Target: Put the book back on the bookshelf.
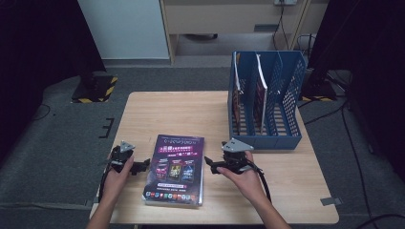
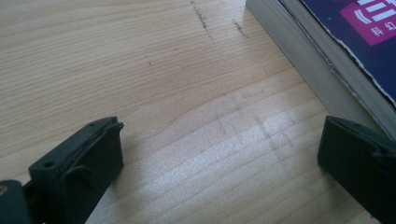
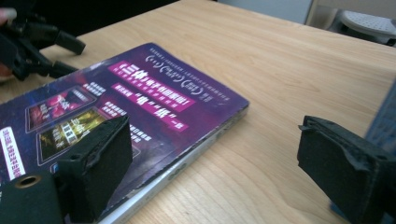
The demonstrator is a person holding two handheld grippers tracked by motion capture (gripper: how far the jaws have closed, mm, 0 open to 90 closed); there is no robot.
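High view: book (image 1: 175,169) lies flat on the table (image 1: 162,112), near the front edge, between the two grippers. Cover is dark purple with magenta banners, small picture panels and a row of icons along the near edge; print too small to read. Thick block, pale page edges; cover edge looks frayed in the left gripper view (image 2: 345,51).

Left gripper (image 1: 142,167) sits just left of the book, jaws wide apart, nothing between them but bare wood. Right gripper (image 1: 210,164) sits just right of the book, jaws also wide, empty; in the right gripper view one jaw hangs over the cover, the other over the table. Can't tell whether it touches the book.

Blue plastic file rack (image 1: 282,95) stands at the far right, mesh walls, a few thin items upright inside; their faces are hidden. Table is light wood grain, scuffed.
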